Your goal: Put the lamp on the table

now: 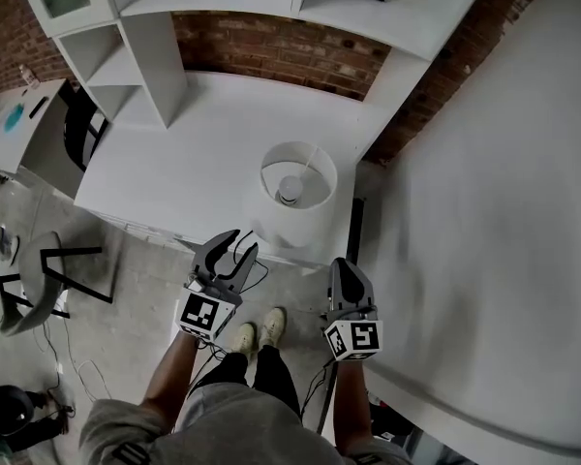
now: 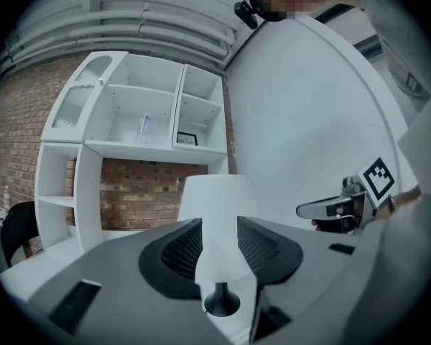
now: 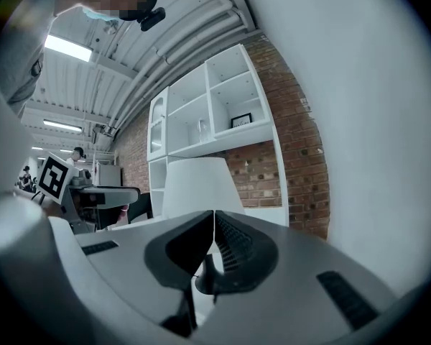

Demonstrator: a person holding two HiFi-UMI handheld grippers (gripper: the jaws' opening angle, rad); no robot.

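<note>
The lamp (image 1: 292, 211), with a white shade and a dark foot, stands on the white table (image 1: 194, 153) close to its front right corner. My left gripper (image 1: 244, 243) hangs just in front of the shade at the table's edge, open. In the left gripper view the lamp (image 2: 217, 207) shows through the gap of the left gripper (image 2: 220, 225), and the pads do not touch it. My right gripper (image 1: 341, 263) is off to the lamp's right, shut, with nothing seen held. Behind the right gripper (image 3: 214, 214) rises the shade (image 3: 197, 185).
A white shelf unit (image 1: 145, 56) stands at the back of the table against a brick wall (image 1: 281, 51). A big white curved surface (image 1: 504, 211) fills the right side. A black chair (image 1: 77, 129) sits at the table's left end. A black cord (image 1: 257, 269) hangs below the table's edge.
</note>
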